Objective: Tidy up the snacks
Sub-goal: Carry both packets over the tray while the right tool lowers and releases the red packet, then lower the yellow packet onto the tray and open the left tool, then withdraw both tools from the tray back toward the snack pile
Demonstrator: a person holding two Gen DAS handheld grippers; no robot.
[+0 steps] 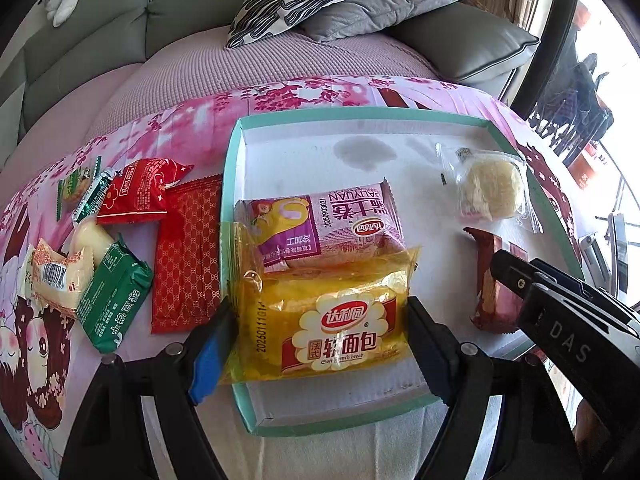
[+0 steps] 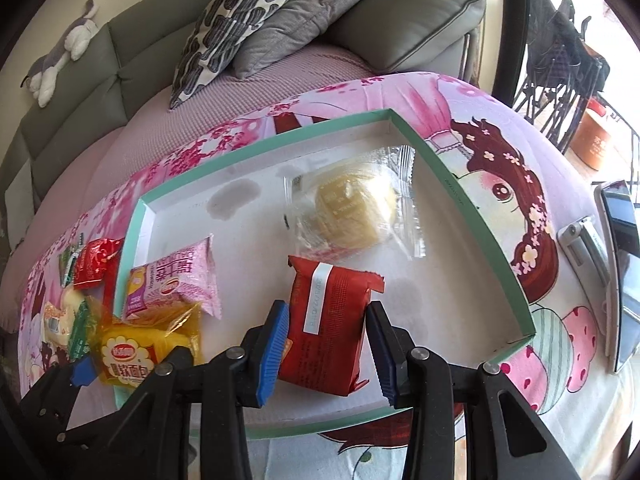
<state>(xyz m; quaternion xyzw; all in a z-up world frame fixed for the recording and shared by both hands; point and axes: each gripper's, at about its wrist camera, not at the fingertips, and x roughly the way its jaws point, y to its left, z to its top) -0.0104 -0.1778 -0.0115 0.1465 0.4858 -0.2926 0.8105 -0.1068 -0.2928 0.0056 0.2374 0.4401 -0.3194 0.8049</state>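
Yellow bread pack (image 1: pixel 324 320) between left fingers (image 1: pixel 208 344), red snack (image 2: pixel 328 332) between right fingers (image 2: pixel 272 348)

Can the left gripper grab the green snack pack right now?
Probably not yet: the left gripper is shut on the yellow bread pack, so it's busy. The green snack pack itself lies uncovered outside the tray.

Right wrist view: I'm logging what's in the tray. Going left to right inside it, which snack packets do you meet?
Yellow bread packet held by the left gripper → pink packet → red packet between the right gripper's pads → clear-wrapped pastry, farther back.
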